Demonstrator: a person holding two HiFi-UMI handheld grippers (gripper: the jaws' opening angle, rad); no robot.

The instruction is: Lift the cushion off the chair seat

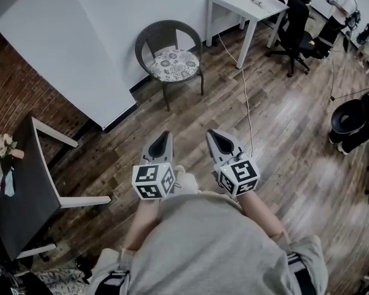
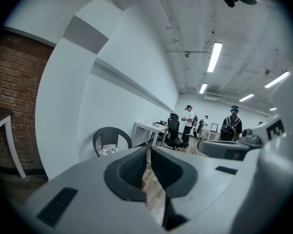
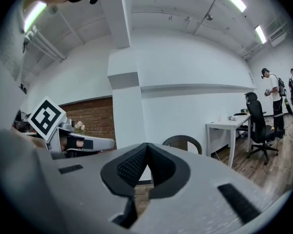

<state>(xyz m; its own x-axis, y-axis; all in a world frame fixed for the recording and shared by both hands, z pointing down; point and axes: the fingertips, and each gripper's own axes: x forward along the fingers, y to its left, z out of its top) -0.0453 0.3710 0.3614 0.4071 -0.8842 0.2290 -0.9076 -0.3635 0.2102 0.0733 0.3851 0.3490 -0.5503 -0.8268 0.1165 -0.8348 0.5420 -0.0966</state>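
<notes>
A dark wicker chair (image 1: 169,42) stands against the white wall, far ahead of me across the wooden floor. On its seat lies a round, flower-patterned cushion (image 1: 174,64). My left gripper (image 1: 164,135) and right gripper (image 1: 213,134) are held side by side in front of the person's body, well short of the chair. Both point toward it, jaws shut and empty. In the left gripper view the chair (image 2: 111,140) and cushion (image 2: 109,150) are small, left of the closed jaw tips (image 2: 149,149). The right gripper view shows the chair back (image 3: 183,143) just beyond its closed tips (image 3: 147,146).
A white desk (image 1: 243,5) stands right of the chair, with a black office chair (image 1: 295,26) beyond it. A cable (image 1: 246,97) runs over the floor. A dark table (image 1: 18,189) with flowers stands at the left by the brick wall. People stand at the far right.
</notes>
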